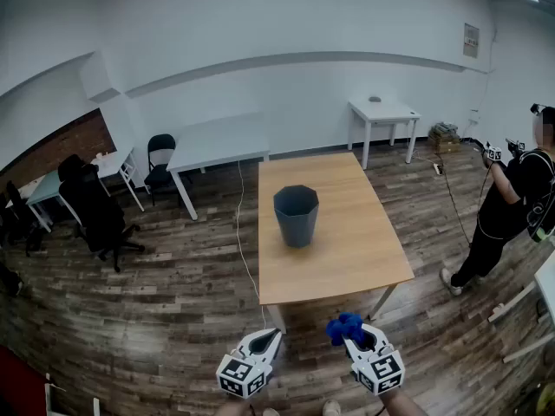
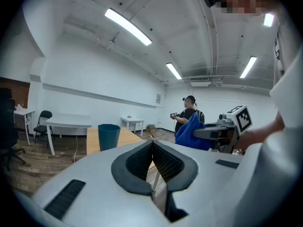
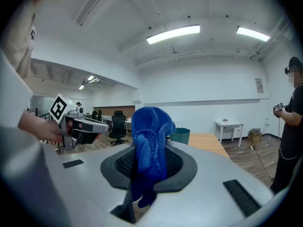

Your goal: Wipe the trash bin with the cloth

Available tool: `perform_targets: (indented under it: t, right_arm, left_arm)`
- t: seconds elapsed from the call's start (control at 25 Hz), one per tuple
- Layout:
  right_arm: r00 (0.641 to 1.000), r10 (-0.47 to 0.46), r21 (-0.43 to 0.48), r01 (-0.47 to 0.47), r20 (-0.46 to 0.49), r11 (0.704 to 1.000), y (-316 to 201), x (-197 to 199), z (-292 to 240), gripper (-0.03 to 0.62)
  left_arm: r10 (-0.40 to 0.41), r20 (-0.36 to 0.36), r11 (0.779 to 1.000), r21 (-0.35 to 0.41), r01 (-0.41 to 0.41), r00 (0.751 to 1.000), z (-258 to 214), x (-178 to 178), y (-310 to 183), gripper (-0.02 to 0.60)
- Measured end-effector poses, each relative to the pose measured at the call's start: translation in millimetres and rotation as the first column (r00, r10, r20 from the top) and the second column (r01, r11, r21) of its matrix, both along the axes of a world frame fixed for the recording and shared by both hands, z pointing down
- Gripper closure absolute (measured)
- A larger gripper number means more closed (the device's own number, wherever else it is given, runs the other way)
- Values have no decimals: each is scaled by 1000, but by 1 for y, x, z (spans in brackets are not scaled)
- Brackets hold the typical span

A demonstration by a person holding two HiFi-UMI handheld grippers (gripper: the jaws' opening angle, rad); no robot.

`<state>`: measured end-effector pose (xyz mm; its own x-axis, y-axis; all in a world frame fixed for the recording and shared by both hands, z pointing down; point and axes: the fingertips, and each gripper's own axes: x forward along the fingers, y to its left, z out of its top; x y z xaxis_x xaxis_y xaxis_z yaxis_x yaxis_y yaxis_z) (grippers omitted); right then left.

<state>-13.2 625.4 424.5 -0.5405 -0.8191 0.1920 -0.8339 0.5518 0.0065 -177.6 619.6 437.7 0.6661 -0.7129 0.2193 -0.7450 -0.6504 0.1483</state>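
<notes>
Trash bin (image 1: 296, 215) seemingly clear of table (image 1: 351, 254) edges

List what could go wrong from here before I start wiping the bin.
The trash bin stands free on the table with nothing steadying it; the left tongs are shut, empty and far from it, so a one-sided wipe may slide or tip it.
The blue cloth is bunched in the right tongs, so it may slip out or wipe poorly.
A white cable lies on the floor by the table's left side; it may catch a foot on approach.
</notes>
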Motion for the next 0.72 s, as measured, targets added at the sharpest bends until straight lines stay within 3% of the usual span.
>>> perform_targets:
  t: [0.36, 0.56, 0.72]
  right_arm:
    - [1000, -5, 10, 5, 9, 1000, -18, 29, 0, 517]
    - [993, -32, -4, 33, 116, 999, -22, 44, -7, 517]
    - [994, -46, -6, 47, 102, 999, -24, 55, -6, 517]
  left_arm:
    - [-25, 28, 1000, 15, 24, 999, -1, 27, -18, 568]
    - [-36, 42, 999, 24, 35, 998, -3, 44, -18, 568]
    - [-46, 63, 999, 29, 44, 997, -2, 57, -19, 568]
